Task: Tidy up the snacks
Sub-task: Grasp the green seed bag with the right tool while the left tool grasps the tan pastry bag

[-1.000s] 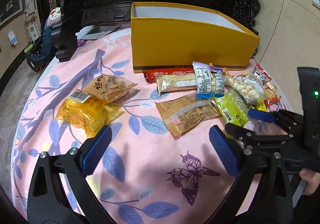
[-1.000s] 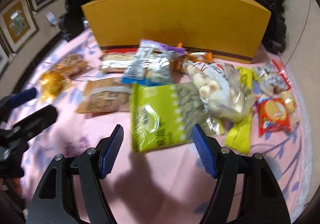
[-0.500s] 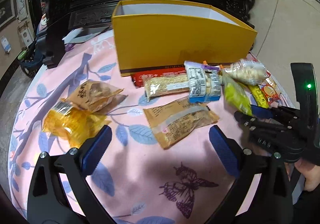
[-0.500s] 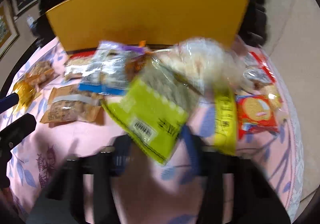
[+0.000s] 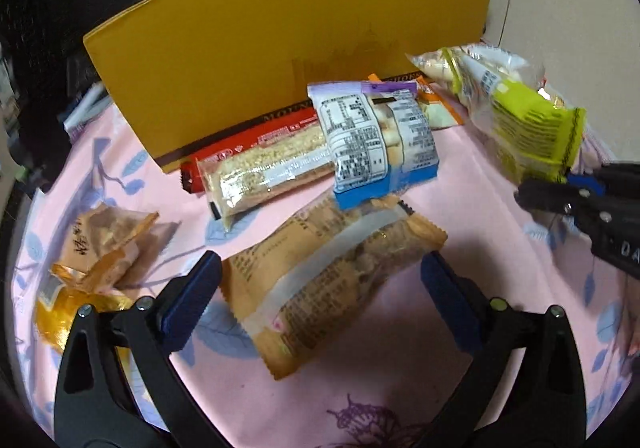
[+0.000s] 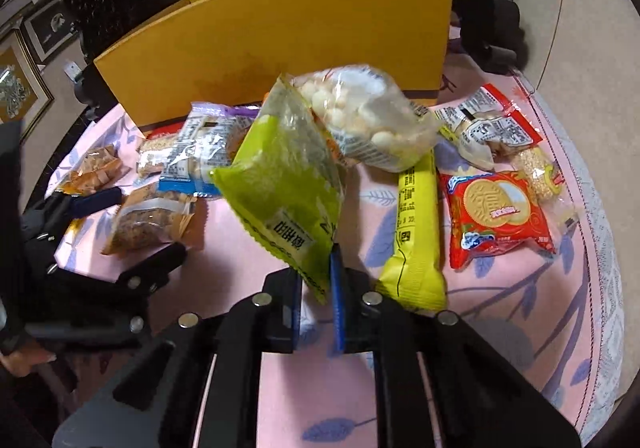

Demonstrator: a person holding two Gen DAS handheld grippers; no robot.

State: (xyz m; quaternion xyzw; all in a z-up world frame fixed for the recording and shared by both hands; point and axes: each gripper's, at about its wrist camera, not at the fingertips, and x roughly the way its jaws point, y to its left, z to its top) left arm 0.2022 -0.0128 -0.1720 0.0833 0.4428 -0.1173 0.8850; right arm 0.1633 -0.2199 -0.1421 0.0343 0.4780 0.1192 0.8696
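My right gripper (image 6: 316,280) is shut on the lower edge of a green snack packet (image 6: 280,187), which is tilted up off the pink cloth. A clear bag of white balls (image 6: 368,119) leans on the packet's top. In the left wrist view the same gripper (image 5: 560,187) holds the green packet (image 5: 528,135) at the right. My left gripper (image 5: 320,276) is open, with its blue pads on either side of a tan snack packet (image 5: 328,276) that lies flat. A yellow box (image 5: 280,47) stands behind the snacks.
A blue-white packet (image 5: 372,143), a sesame bar (image 5: 272,171) and a red bar lie before the box. Two golden-brown packets (image 5: 104,244) lie at the left. A yellow bar (image 6: 416,224) and a red cookie packet (image 6: 496,215) lie at the right near the table's edge. Dark carved furniture stands behind.
My right gripper closed on the green packet and raised it, tipping the bag of white balls. The left gripper moved forward and down until it straddled the tan packet.
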